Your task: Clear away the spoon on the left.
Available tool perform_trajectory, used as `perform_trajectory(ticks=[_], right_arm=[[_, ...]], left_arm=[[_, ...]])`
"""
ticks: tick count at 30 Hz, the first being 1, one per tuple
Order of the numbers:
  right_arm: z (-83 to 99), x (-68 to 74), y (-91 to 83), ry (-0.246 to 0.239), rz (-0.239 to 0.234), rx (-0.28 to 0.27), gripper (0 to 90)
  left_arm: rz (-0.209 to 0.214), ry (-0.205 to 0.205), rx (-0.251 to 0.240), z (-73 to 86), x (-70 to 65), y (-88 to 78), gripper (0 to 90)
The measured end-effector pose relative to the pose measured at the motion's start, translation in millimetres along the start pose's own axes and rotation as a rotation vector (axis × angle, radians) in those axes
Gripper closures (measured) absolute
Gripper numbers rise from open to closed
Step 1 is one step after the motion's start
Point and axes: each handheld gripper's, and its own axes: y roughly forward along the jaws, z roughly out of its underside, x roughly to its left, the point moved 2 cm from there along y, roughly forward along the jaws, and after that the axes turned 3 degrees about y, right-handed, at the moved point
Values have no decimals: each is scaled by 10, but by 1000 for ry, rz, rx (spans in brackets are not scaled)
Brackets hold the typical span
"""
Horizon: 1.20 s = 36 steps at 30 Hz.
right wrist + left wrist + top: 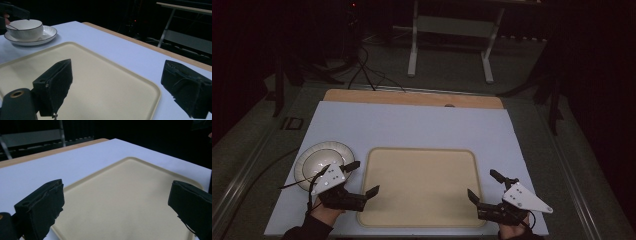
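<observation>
Black jaws of the left claw (362,178) stand wide apart with nothing between them, over the near left corner of the beige tray (422,186). Across the tray's near edge, the right claw (486,186) also gapes, grasping nothing. The tray lies flat on the white worktop (412,125). Beyond the left claw, just beside the tray, a bowl (24,29) sits on a plate (48,33).

A dim overhead shot of a pale blue table (412,120). A beige tray (422,187) lies at lower centre. The left gripper (364,179) at lower left and the right gripper (484,185) at lower right both gape wide, empty. A white bowl (319,161) sits at left.
</observation>
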Motion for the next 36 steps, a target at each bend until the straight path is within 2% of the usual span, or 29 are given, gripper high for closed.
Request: perform_trajectory(ticks=[2, 6, 7, 8, 12, 17, 21, 23, 24, 28, 30, 36], right_arm=[[-4, 1, -8, 8, -23, -2, 104], [-13, 9, -17, 5, -31, -13, 104], [-17, 16, -24, 7, -34, -14, 104], [-17, 16, -24, 7, -34, -14, 104], [-32, 48, -38, 0, -50, -27, 104], [-39, 66, -39, -9, -60, -35, 104], [-42, 73, -41, -10, -61, -38, 104], [-42, 73, -40, -9, -63, -37, 104], [-38, 73, -35, -7, -68, -35, 104], [-38, 75, -29, -6, -68, -34, 104], [-37, 76, -23, -6, -71, -34, 104], [-36, 70, -20, -2, -72, -34, 104]], left_arm=[[3, -3, 5, -3, 4, -2, 13], [20, 7, 30, -20, 0, -7, 13], [41, 17, 40, -30, -8, -10, 13], [41, 17, 40, -30, -8, -10, 13], [113, 39, 69, -117, -100, -8, 13], [136, 63, 77, -251, -173, -34, 13], [135, 107, 87, -404, -226, -111, 14], [135, 107, 87, -404, -226, -111, 14], [126, 117, 72, -500, -238, -176, 18], [112, 124, 68, -593, -216, -229, 20], [89, 136, 63, -669, -188, -278, 20], [49, 138, 42, -760, -111, -364, 39]])
